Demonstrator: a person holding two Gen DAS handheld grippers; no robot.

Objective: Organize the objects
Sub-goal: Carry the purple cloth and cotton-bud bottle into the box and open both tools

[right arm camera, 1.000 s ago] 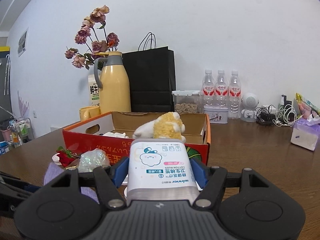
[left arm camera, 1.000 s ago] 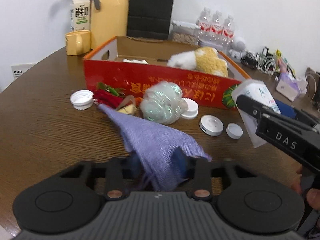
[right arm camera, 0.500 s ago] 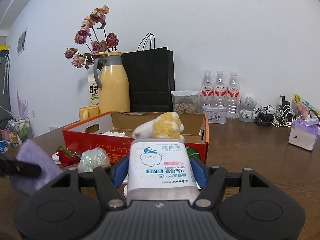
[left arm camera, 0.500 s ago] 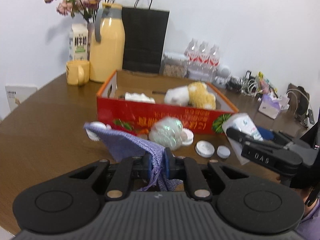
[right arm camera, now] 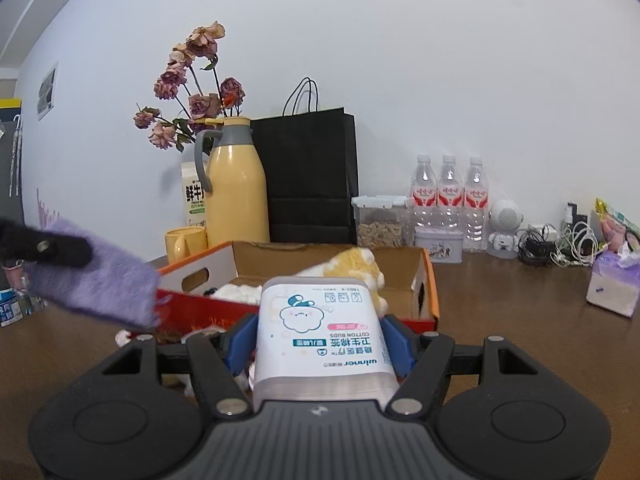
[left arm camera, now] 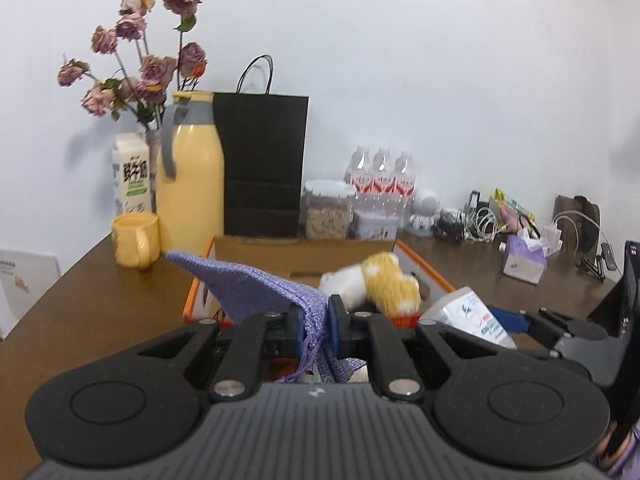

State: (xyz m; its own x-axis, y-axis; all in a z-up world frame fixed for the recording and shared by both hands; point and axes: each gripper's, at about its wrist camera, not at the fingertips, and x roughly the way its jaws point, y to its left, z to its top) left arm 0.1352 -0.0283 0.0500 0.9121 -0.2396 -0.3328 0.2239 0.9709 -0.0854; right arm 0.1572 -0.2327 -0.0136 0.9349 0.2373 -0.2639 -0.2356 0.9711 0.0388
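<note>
I am partway through tidying the table, with one thing in each tool and the red cardboard box just ahead of both. My left gripper is clamped tight on a purple knitted cloth, which hangs in the air above the near left corner of the box; its free end sticks out stiffly to the left and a few loose threads dangle under the jaws. My right gripper is closed on a white tub of cotton buds, held level in front of the box's near wall.

I judge the step in hand to be carrying the cloth over the box. The next move calls for bringing it forward past the rim, lowering it beside the yellow and white plush toy already inside, then letting the jaws part.

The cloth is soft and loosely woven, so it may snag on the pads or drape over the edge.
</note>
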